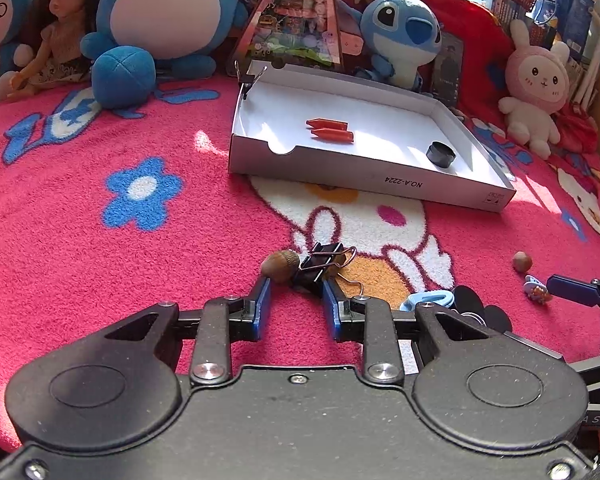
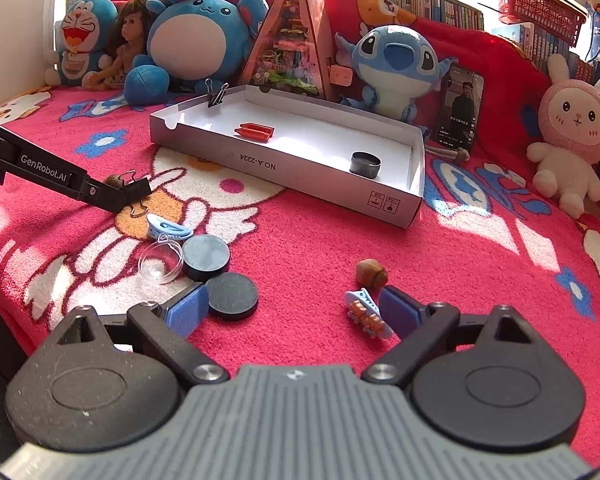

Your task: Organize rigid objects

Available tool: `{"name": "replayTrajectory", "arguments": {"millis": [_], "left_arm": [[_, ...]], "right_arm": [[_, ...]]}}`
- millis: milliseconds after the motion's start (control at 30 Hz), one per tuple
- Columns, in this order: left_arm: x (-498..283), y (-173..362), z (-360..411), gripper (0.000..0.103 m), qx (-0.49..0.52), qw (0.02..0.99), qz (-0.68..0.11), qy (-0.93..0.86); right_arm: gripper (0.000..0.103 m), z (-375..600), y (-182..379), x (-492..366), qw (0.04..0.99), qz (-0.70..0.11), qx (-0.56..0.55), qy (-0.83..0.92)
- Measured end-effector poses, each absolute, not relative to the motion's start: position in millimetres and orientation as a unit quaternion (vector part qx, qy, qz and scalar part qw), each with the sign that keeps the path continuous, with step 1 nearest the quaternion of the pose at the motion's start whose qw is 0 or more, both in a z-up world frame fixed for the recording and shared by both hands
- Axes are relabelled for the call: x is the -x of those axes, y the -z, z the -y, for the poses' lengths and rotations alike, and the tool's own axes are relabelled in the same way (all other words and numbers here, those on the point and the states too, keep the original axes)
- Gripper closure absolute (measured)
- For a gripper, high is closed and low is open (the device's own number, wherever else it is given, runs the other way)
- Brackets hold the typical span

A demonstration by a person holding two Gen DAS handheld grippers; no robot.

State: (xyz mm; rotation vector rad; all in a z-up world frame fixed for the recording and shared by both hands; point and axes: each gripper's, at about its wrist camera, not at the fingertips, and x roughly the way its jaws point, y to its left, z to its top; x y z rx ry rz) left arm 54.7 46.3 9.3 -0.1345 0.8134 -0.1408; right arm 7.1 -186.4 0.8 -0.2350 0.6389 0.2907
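Note:
A white cardboard box lid (image 1: 364, 176) (image 2: 300, 172) lies on the pink blanket and holds two orange pieces (image 1: 330, 130) (image 2: 255, 131) and a black ring (image 1: 441, 154) (image 2: 366, 164). My left gripper (image 1: 296, 286) is open, its fingertips around a black binder clip (image 1: 320, 264) (image 2: 138, 190) next to a brown acorn (image 1: 280, 265). My right gripper (image 2: 292, 304) is open and empty above the blanket. Two black discs (image 2: 220, 276), a clear lid (image 2: 160, 260) and a blue clip (image 2: 168, 228) lie to its left; a small skateboard toy (image 2: 366, 312) and a nut (image 2: 372, 272) lie by its right finger.
Plush toys (image 2: 204, 36), a doll (image 1: 60, 28), a triangular toy house (image 2: 292, 40) and a phone (image 2: 460, 108) line the back. Another binder clip (image 2: 216, 94) is clamped on the box's far corner. A pink bunny (image 2: 572, 132) sits at the right.

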Motion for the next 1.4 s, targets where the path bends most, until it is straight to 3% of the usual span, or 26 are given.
{"name": "replayTrajectory", "arguments": {"millis": [333, 467, 867, 1400], "left_arm": [[-65.2, -6.9, -65.8, 0.071, 0.055, 0.92, -0.386, 0.025], [-67.0, -7.8, -64.2, 0.06, 0.033, 0.923, -0.384, -0.002], [-51.5, -17.8, -43.6, 0.058, 0.036, 0.932, -0.358, 0.052], [-68.2, -2.3, -26.5, 0.064, 0.017, 0.937, -0.345, 0.046]], "right_arm": [[0.024, 180.3, 1.0, -4.4, 0.927, -0.321, 0.113, -0.157], [0.027, 178.2, 2.2, -4.1, 0.928, -0.321, 0.109, -0.156], [0.042, 188.1, 5.8, -8.4, 0.936, -0.323, 0.067, -0.126], [0.038, 179.8, 16.0, -5.5, 0.951, -0.287, 0.062, -0.1]]}}
